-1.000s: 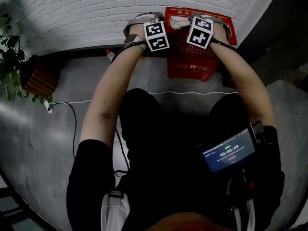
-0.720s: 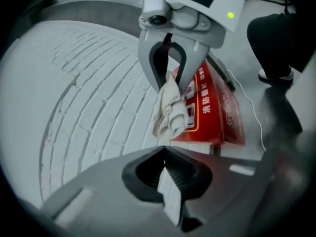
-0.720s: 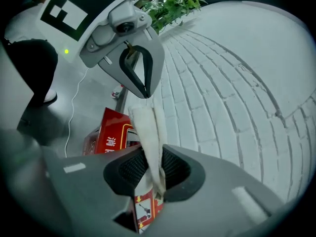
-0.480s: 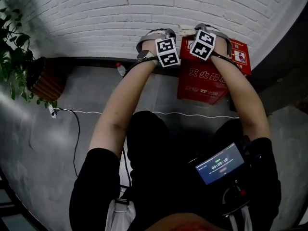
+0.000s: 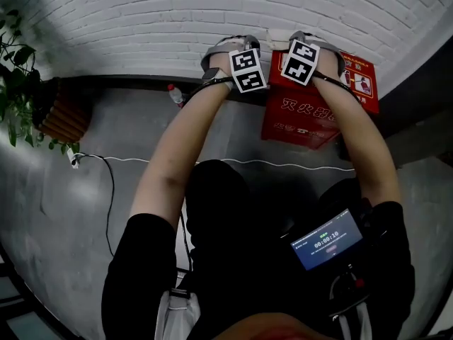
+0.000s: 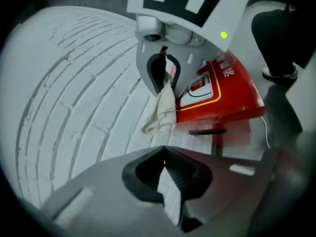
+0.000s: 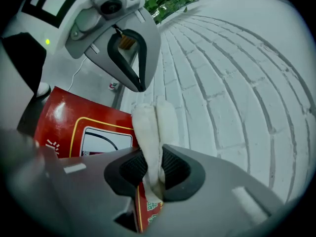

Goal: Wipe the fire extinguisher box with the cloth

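Head view and both gripper views. A white brick wall [image 5: 141,20] fills the upper field and a grey floor [image 5: 78,218] the lower. The red fire extinguisher box [image 5: 304,112] stands on the floor against the foot of the wall, to my right of centre, with both my forearms reaching toward its upper left corner. A potted plant [image 5: 18,62] stands well apart at far left, also by the wall. A lit screen [image 5: 327,239] sits at my waist. My right gripper [image 7: 153,169] has its 2 jaws pressed onto the cloth [image 7: 153,127], a folded white strip that runs up from between the pads and lies at the box's top edge, next to the bricks; whether it touches the box cannot be told. My left gripper [image 6: 165,174] is held just beside the right one, jaw tips pressed together; a pale sliver shows between its pads and cannot be identified. A thin white cable [image 5: 283,165] crosses the floor in front of the box. A small bottle [image 5: 173,94] lies at the wall's foot.
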Demonstrator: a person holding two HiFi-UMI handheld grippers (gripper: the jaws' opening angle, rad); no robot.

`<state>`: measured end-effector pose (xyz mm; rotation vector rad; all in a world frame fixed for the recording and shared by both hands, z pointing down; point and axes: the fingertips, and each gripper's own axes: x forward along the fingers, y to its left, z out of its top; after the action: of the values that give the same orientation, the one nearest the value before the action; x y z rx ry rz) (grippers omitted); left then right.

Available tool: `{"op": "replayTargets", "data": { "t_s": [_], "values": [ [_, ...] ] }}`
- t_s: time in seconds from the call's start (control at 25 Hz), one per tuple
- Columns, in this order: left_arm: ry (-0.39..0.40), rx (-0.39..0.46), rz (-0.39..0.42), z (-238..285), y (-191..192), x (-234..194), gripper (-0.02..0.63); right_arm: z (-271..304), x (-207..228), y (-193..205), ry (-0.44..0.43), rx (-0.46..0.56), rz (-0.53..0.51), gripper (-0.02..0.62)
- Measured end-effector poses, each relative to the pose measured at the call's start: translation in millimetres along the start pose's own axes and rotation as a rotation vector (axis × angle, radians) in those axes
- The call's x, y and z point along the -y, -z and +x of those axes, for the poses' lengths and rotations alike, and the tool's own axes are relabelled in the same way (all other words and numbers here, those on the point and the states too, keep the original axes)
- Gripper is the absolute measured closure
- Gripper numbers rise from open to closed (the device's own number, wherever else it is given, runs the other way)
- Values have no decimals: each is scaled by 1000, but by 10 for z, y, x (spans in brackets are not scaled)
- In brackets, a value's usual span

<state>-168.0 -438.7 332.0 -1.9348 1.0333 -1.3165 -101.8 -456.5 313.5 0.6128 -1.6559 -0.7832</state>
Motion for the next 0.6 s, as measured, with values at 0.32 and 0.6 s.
{"op": "replayTargets", "data": {
  "t_s": [0.32, 0.6],
  "values": [
    [-11, 21, -60, -78, -52, 85, 603, -287, -277, -81, -146, 14, 18, 522],
    [31, 129, -490, -343, -59, 105, 603, -543, -534, -154, -184, 12, 1, 520]
  ]
}}
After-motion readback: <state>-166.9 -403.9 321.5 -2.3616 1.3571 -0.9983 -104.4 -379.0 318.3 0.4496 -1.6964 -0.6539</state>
